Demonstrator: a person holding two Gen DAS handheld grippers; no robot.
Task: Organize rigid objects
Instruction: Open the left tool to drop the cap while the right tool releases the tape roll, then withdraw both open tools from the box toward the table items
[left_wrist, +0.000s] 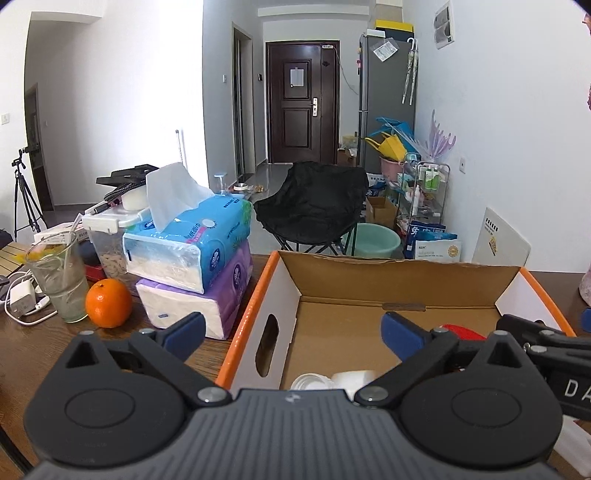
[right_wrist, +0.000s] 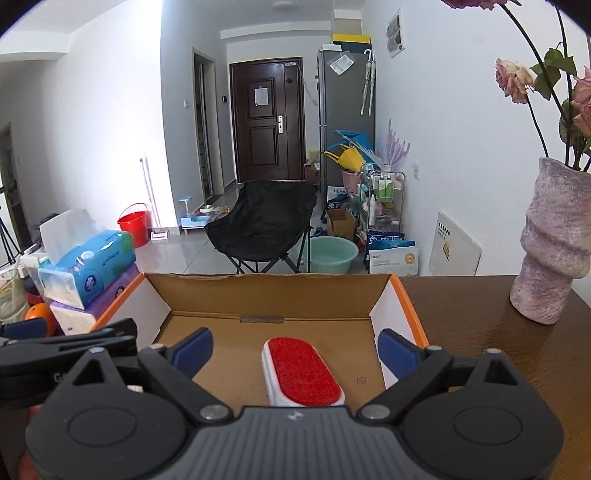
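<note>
Lower centre of frame: red lint brush (right_wrist: 303, 373) lying in cardboard box (right_wrist: 273, 295) | right gripper (right_wrist: 295, 350) spread, empty | left gripper (left_wrist: 293, 328) spread, empty

A dark brown wooden table (right_wrist: 480, 354) carries an open cardboard box (right_wrist: 400, 291) with orange edges; left of it, 2 stacked tissue packs (left_wrist: 192, 273), an orange (left_wrist: 109, 303), a glass (left_wrist: 59, 280); right, a vase (right_wrist: 550, 251).

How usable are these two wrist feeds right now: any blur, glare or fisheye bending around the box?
Left wrist view: sharp, evenly daylit; black corner vignetting; the cardboard box rim bows from fisheye distortion; the white items at its near end are half hidden behind the gripper body. Right wrist view: equally sharp, no glare on the red lint brush; the vase leans at the edge.
</note>
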